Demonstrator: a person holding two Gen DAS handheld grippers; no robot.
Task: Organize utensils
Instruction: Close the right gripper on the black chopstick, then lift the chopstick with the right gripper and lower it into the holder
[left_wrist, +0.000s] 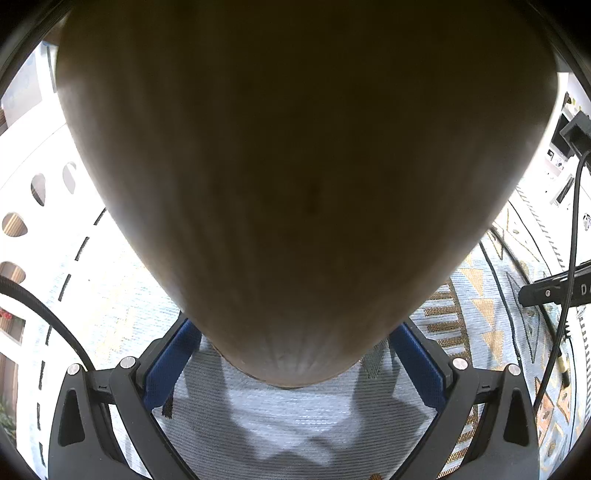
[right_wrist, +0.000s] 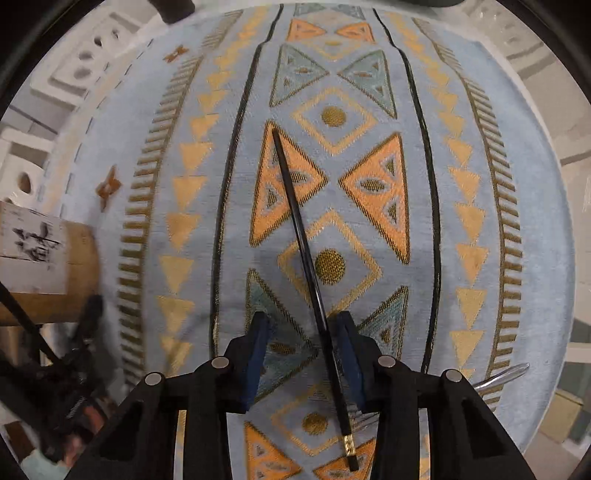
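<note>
A bamboo utensil holder (left_wrist: 295, 166) fills most of the left wrist view, and my left gripper (left_wrist: 293, 332) is shut on it, blue pads (left_wrist: 170, 365) against its sides. In the right wrist view the same holder (right_wrist: 48, 266), with a white label, lies at the left edge. A black chopstick (right_wrist: 303, 254) with a gold band near its end lies on the patterned cloth (right_wrist: 461, 184). My right gripper (right_wrist: 303, 325) points straight down over it. The chopstick runs between the jaws close to the right pad (right_wrist: 347, 354); the left pad stands apart from it.
A silver fork (right_wrist: 502, 374) lies at the cloth's lower right, partly hidden by the gripper. A white rack with holes (right_wrist: 85, 62) stands past the cloth's far left edge. Black cables (left_wrist: 572, 229) and a black bar (left_wrist: 554, 291) cross the right of the left wrist view.
</note>
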